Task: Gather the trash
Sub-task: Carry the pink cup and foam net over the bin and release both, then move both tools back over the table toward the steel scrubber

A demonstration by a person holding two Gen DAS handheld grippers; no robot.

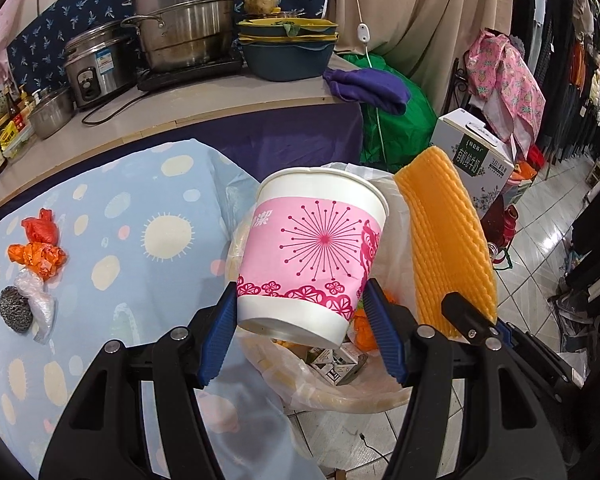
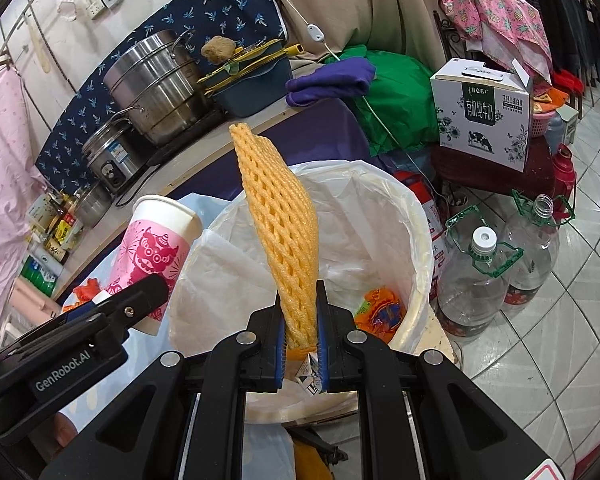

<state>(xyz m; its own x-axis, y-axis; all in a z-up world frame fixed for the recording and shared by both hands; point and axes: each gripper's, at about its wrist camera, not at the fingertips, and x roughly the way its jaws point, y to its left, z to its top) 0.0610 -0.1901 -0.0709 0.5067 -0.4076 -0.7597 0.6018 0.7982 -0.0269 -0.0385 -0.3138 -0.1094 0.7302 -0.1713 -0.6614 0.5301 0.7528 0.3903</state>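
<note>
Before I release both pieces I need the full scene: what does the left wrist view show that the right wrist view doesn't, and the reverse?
Only the left wrist view: four pieces left on the blue tablecloth: red bag, orange bag, clear bag, steel scourer.

Only the right wrist view: two clear plastic jugs on the floor tiles beside the bin, and an orange wrapper inside it.

Both: the left gripper clamping the pink paper cup, the right gripper pinching the yellow foam net, and the lined bin below.
</note>
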